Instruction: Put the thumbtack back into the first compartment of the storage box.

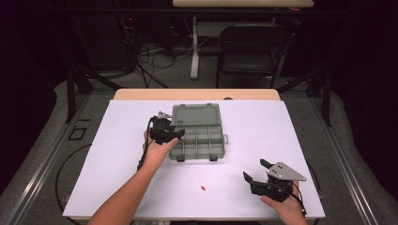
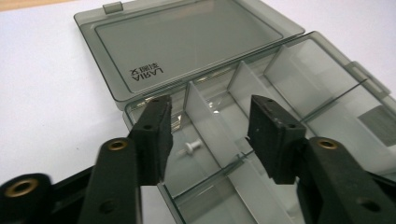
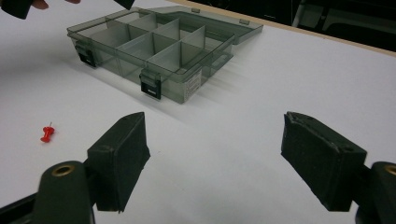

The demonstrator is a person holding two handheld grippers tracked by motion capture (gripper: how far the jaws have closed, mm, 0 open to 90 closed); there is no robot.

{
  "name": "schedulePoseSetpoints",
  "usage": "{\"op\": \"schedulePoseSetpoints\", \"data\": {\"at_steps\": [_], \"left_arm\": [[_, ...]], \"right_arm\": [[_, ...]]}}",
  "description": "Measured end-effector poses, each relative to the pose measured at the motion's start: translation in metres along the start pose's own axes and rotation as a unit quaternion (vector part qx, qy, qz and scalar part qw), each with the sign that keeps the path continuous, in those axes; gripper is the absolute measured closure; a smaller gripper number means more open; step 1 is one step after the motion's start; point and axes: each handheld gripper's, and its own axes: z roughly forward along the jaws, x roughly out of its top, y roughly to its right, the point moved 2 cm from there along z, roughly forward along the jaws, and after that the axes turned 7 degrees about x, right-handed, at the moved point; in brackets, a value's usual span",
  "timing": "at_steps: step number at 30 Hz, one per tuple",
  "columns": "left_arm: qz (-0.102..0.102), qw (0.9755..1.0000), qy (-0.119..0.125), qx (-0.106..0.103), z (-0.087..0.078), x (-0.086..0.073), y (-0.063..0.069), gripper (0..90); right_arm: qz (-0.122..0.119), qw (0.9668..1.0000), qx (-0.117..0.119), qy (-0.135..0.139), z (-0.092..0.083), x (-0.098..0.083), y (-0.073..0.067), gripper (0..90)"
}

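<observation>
With the white pushpin (image 2: pixel 190 147) lying in the organizer box's (image 1: pixel 220 140) near-left compartment, hovering left gripper (image 2: pixel 210 135) there, jaws open and empty. Next: reaching open right gripper (image 3: pixel 215 154) to the red pushpin (image 3: pixel 46 134), left of frame.

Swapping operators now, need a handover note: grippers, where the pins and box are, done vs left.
Left gripper: open, over the open organiser box, nothing between its pads.
Right gripper: open, empty, above the white table near the front right.
White push pin: lying in a compartment at the box's left end. Done.
Red push pin: on the table in front of the box. Still to go in.
</observation>
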Motion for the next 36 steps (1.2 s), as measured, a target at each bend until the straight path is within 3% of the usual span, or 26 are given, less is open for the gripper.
{"op": "schedulePoseSetpoints", "data": {"at_steps": [8, 14, 25, 36], "left_arm": [[0.009, 0.9999, 0.008, -0.011, -0.018, 0.0, 0.004, 42.4], [0.029, 0.9988, 0.022, -0.032, -0.035, -0.006, 0.019, 40.3], [0.077, 0.9939, 0.039, -0.068, -0.062, -0.03, 0.05, 39.4], [0.082, 0.9906, 0.036, -0.103, -0.077, -0.062, 0.067, 39.4]], "right_arm": [[0.0, 1.0, 0.0, -0.001, 0.0, 0.0, 0.0, 22.1], [0.0, 1.0, 0.0, -0.001, 0.0, 0.0, 0.0, 22.1], [0.0, 1.0, 0.0, -0.002, 0.0, 0.0, -0.001, 22.1], [0.0, 1.0, 0.0, -0.004, 0.001, 0.0, -0.001, 22.1]]}}
